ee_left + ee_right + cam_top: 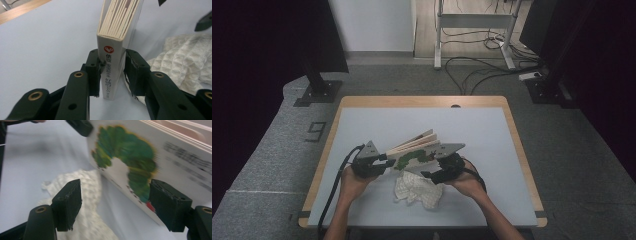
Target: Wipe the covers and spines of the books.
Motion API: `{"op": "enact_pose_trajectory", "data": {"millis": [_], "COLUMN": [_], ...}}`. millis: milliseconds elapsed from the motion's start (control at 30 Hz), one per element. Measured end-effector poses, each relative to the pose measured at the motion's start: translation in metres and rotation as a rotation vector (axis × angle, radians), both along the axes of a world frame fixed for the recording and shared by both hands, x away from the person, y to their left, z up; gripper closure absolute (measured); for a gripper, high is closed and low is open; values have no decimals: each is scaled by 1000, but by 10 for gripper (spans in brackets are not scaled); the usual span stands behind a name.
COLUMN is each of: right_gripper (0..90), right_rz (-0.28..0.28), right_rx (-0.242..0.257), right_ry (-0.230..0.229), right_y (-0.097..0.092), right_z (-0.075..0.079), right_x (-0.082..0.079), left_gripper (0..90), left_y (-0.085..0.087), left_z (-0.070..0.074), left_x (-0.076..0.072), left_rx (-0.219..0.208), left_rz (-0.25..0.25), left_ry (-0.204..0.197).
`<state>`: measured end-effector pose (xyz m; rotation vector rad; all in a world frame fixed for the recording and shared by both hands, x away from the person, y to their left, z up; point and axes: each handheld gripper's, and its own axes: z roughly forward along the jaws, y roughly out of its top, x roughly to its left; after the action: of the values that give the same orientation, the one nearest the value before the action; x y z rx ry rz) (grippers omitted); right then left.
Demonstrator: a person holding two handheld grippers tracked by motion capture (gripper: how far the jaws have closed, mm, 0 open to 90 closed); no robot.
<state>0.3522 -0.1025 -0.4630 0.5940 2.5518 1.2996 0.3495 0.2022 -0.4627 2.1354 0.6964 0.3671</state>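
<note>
The left tool (111,72) clamped a stiff board book (113,50) at its spine, its firmest hold; the right tool (115,205) gaped wide beside a soft cloth (419,189) on the worktop (482,130).

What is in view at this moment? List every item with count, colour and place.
Book: one, white cover with green caterpillar picture, tan board pages, raised at table centre, spine between the left gripper's jaws.
Cloth: one, cream waffle-weave, crumpled on the table in front of the book.
Table: one, pale grey top with wood edge.
Desk frame: one, light grey, on the floor beyond the table, cables around it.
Left gripper: black, jaws on either side of the book's spine.
Right gripper: black, jaws open by the book's cover.
Hands: two, holding the grippers.
</note>
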Motion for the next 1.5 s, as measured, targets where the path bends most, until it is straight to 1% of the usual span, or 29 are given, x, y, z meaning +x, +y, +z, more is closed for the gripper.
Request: {"op": "enact_pose_trajectory", "data": {"millis": [133, 333, 500, 633, 733, 833, 967, 1133, 1200, 1333, 1500], "right_gripper": [261, 254, 229, 180, 144, 136, 130, 127, 114, 100, 146], "right_rz": [-37, -96, -133, -143, -138, -130, -122, -110, -92, -50, 4], "right_rx": [-4, 4, 6, 12, 10, 11, 2, 0, 5, 17, 42], "right_ry": [-8, -20, -23, -27, -22, -12, -3, -7, -1, 4, 8], "right_y": [-14, -33, -41, -38, -33, -28, -20, -14, -11, -7, -4], "right_z": [0, 2, 2, 2, 1, -1, -3, -6, -7, -8, -6], "right_x": [4, 8, 14, 22, 30, 39, 52, 66, 72, 77, 75], "left_gripper": [655, 656, 655, 655, 655, 655, 655, 655, 656, 656, 654], "left_y": [0, 0, 0, 0, 0, 0, 0, 0, 0, 0, 0], "left_z": [0, 0, 0, 0, 0, 0, 0, 0, 0, 0, 0], "left_x": [0, 0, 0, 0, 0, 0, 0, 0, 0, 1, 0], "left_rx": [-1, 0, -1, -1, -1, -1, 0, 0, 1, -2, 2], "left_rz": [0, 0, 0, 0, -1, -1, -2, -2, -1, -1, -3], "left_ry": [1, 1, 1, 1, 0, 0, -1, -1, -2, -1, -2]}}
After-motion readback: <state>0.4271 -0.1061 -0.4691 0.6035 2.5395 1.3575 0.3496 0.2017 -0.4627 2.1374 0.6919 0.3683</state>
